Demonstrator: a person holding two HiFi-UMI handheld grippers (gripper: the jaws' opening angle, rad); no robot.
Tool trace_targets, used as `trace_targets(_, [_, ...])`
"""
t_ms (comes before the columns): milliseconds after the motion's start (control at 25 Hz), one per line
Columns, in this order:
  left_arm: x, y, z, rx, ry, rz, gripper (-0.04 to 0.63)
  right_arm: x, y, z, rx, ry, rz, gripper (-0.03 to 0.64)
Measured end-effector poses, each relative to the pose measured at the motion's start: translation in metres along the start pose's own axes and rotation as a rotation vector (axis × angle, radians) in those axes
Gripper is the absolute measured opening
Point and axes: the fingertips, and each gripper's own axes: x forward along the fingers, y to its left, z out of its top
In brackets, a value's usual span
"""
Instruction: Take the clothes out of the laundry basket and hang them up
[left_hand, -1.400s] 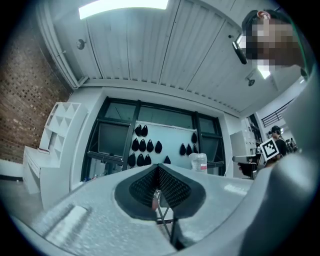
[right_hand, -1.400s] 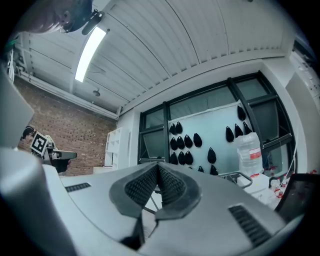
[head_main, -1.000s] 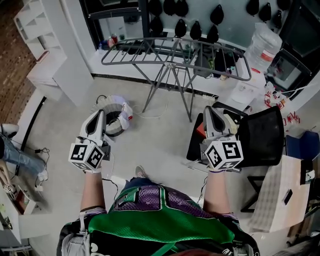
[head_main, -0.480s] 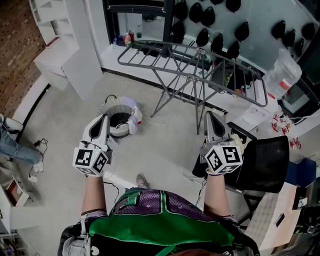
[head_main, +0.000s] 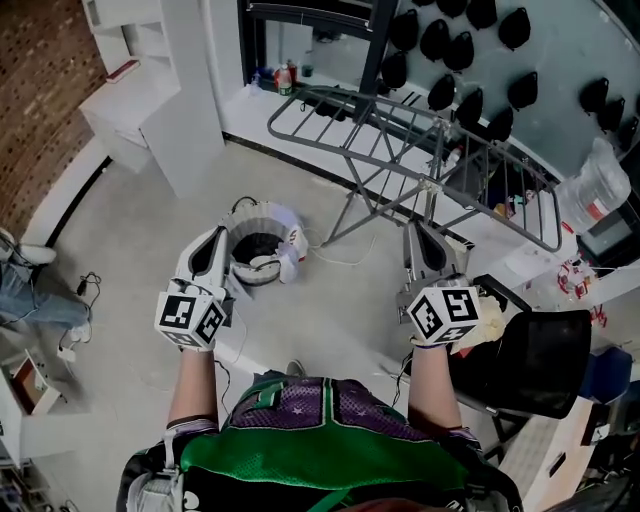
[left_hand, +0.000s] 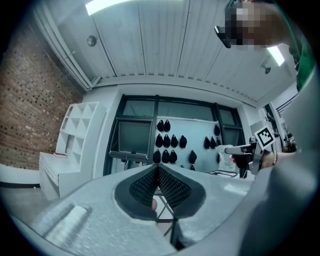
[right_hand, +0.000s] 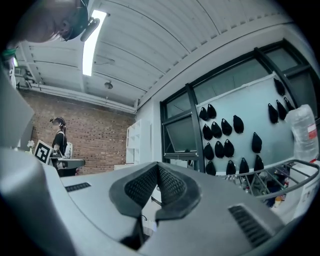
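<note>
At the centre of the head view, the basket (head_main: 243, 213) was seen on the floor (head_main: 130, 250), with a white garment (head_main: 292, 243) draped over its right rim; the clothes were judged not yet taken out. At its left edge in the frame, the left gripper (head_main: 216, 236) was held level, its jaws pressed together on nothing. The right gripper (head_main: 414, 230), right of centre, was likewise closed and empty. Both seemed carried idle for the approach. In the upper right, the rack (head_main: 420, 150) stood bare, ready for hanging.
</note>
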Motion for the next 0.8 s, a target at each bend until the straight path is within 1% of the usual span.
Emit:
trace_targets(200, [0.022,0.026,-0.007,0.028,0.009,-0.014,0.017,0.037,0.01,-0.014,0.009,0.017,0.004,-0.002])
trace_targets(480, [0.041,0.045,-0.017,0.007,0.001,-0.016,0.017,0.077,0.016,-0.024,-0.003,0.017,0.026,-0.002])
trace_targets(680, [0.056,0.045,-0.025,-0.026,-0.003,-0.009,0.018,0.109,0.008,-0.034,-0.009,0.021,0.041,0.0])
trace_targets(800, [0.064,0.039,-0.03,-0.007,0.001,0.0,0.018,0.131,0.006,-0.039,0.004,0.02,0.076,0.002])
